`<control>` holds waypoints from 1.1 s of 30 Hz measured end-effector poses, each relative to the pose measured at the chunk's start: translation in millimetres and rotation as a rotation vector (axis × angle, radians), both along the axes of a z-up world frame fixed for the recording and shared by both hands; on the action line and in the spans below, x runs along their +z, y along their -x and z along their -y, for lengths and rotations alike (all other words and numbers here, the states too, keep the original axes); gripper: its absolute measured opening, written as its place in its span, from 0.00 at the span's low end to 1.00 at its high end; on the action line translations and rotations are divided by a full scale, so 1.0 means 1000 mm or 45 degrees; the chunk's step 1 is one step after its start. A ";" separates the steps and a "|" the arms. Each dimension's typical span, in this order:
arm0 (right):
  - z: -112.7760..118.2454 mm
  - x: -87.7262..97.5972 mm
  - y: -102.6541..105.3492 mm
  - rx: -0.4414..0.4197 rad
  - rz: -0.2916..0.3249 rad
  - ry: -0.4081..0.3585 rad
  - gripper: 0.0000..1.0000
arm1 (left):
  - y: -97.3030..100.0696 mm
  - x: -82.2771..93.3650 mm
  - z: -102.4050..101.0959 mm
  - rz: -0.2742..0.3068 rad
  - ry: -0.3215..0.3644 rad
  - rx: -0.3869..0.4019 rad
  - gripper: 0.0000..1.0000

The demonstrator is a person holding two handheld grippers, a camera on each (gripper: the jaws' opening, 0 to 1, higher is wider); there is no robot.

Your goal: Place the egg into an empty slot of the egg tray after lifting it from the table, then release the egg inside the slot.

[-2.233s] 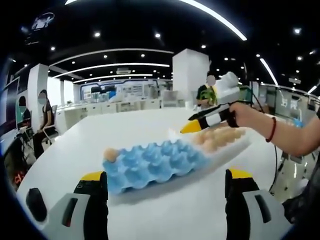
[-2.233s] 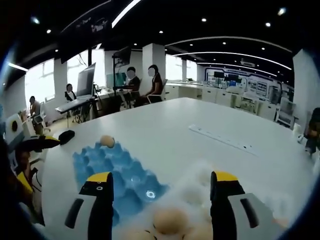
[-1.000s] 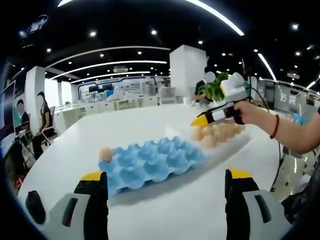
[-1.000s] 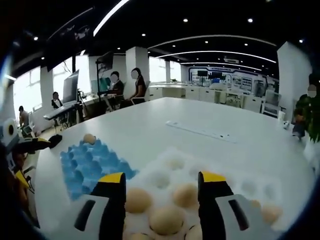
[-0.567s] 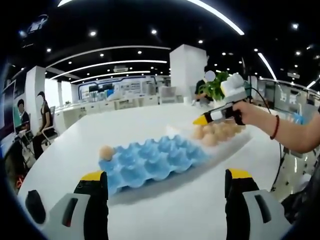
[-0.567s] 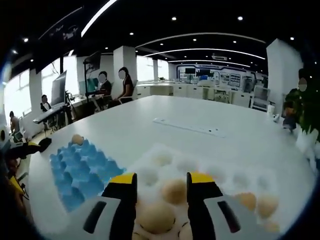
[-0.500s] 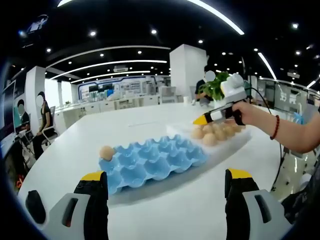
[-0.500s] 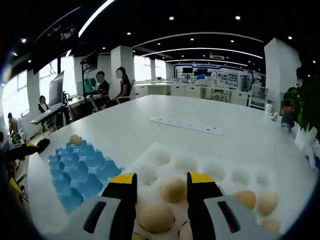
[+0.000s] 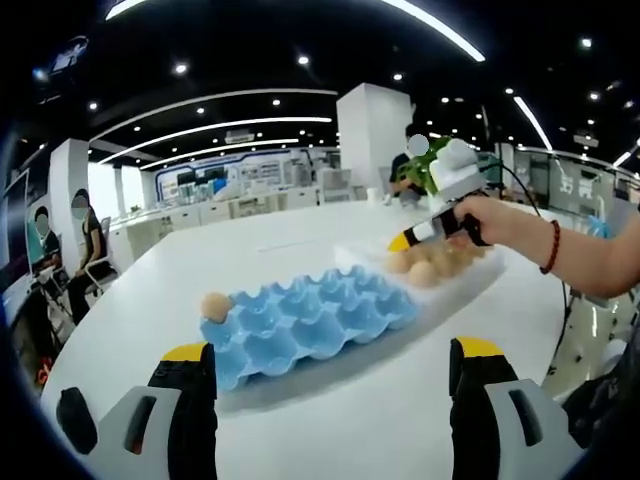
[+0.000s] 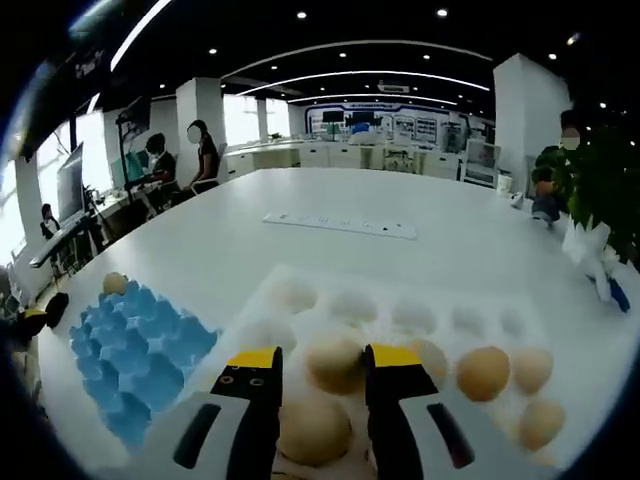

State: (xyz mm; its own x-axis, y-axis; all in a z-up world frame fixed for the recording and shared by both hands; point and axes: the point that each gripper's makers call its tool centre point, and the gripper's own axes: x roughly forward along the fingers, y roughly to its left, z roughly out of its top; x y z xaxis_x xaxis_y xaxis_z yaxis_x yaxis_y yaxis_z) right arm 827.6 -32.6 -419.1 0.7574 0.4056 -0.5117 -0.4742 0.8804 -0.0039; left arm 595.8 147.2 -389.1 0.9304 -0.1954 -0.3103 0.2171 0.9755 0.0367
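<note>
The blue egg tray (image 9: 305,320) lies in the middle of the white table (image 9: 360,430), with one egg (image 9: 215,305) in its left corner slot. My left gripper (image 9: 325,395) hangs in front of it, jaws wide apart and holding nothing. Behind it lies a white tray (image 10: 450,310) with several eggs. My right gripper (image 10: 322,365) is low over that tray, jaws narrowed around a brown egg (image 10: 335,362) that rests in its slot. I cannot make out whether they touch it. In the left gripper view the right gripper (image 9: 425,230) dips into the white tray (image 9: 470,285).
A hand (image 9: 490,220) with a red wrist band holds the right gripper. The blue tray (image 10: 130,355) sits left of the white tray, its egg (image 10: 115,283) at the far corner. A white power strip (image 10: 340,225) lies further back. People sit at desks beyond the table's left edge.
My right gripper has moved from the blue tray's edge over the white tray and dropped around an egg, its jaws narrowing from wide apart. The left gripper has barely moved.
</note>
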 end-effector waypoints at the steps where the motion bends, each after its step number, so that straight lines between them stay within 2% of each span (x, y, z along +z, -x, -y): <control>1: 0.000 -0.002 -0.002 -0.030 0.004 0.024 0.34 | 0.000 0.000 0.000 0.003 0.001 0.000 0.98; 3: 0.003 -0.003 -0.004 -0.076 0.025 0.062 0.32 | 0.000 0.000 0.000 0.002 -0.002 0.000 0.98; 5: 0.002 -0.005 -0.005 -0.156 -0.001 -0.014 0.32 | 0.001 -0.001 -0.001 -0.006 -0.012 0.001 0.98; 6: 0.002 -0.005 -0.005 -0.175 -0.004 -0.032 0.31 | 0.001 -0.001 -0.001 -0.007 -0.014 0.001 0.98; 9: 0.001 -0.007 -0.004 -0.183 0.027 0.030 0.31 | 0.003 -0.001 -0.004 -0.008 -0.021 0.003 0.98; 11: 0.002 -0.007 -0.004 -0.233 0.010 -0.011 0.31 | 0.003 -0.001 -0.005 -0.009 -0.020 0.007 0.98; 14: 0.003 -0.007 -0.001 -0.278 0.011 -0.007 0.31 | 0.003 -0.002 -0.007 -0.013 -0.022 0.011 0.98; 20: 0.005 -0.007 0.005 -0.311 0.038 -0.003 0.30 | 0.002 -0.004 -0.005 -0.016 -0.023 0.003 0.97; 23: 0.008 -0.006 0.006 -0.312 0.052 0.012 0.26 | 0.003 -0.003 -0.005 -0.012 -0.019 0.000 0.97; 25: 0.010 -0.006 0.006 -0.320 0.040 -0.026 0.26 | 0.004 -0.004 -0.005 -0.016 -0.021 -0.002 0.97; 33: 0.010 -0.007 0.003 -0.309 0.029 -0.035 0.26 | 0.010 -0.002 -0.006 -0.014 -0.032 0.010 0.97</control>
